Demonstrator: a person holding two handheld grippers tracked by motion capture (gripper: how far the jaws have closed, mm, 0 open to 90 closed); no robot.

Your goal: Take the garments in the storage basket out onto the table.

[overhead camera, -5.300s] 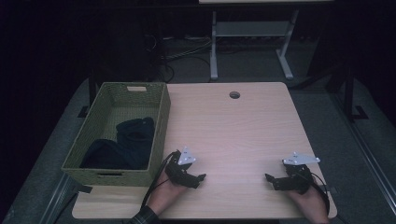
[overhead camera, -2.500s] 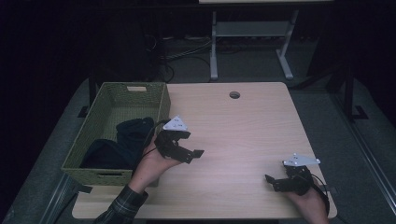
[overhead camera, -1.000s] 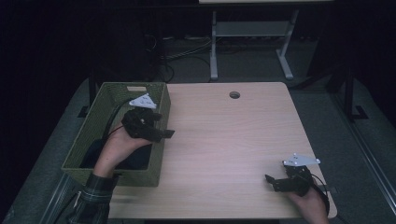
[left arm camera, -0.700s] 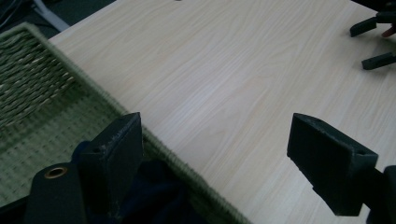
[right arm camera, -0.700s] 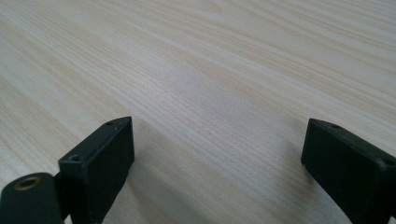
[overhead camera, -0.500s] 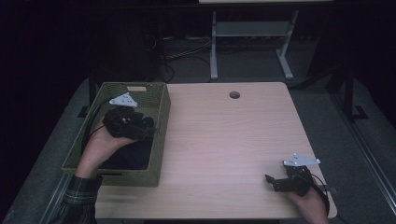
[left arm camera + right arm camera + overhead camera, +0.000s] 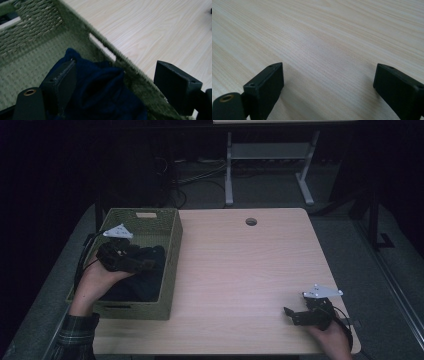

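A pale wood-grain surface (image 7: 240,270) fills the middle of the high view, with a round cable hole (image 7: 251,221) near its far edge. At its left end sits a woven green basket (image 7: 172,240), long side running away from the person, one slot handle cut into the near wall. Inside the basket lies a bundle of dark blue cloth (image 7: 145,282), heaped against the wall nearest the open wood. The person's left hand (image 7: 95,280), in a plaid sleeve (image 7: 75,340), holds the left gripper (image 7: 142,265) over the basket's interior, directly above the cloth. In the left gripper view its jaws stand wide apart: one is low against the blue cloth (image 7: 105,95), though actual contact cannot be told, and the other hangs out past the basket's rim (image 7: 110,47), over the bare wood. At the near right corner, well apart from the basket, the right gripper (image 7: 292,315) rests low on the surface, its jaws also spread wide on nothing but wood grain.
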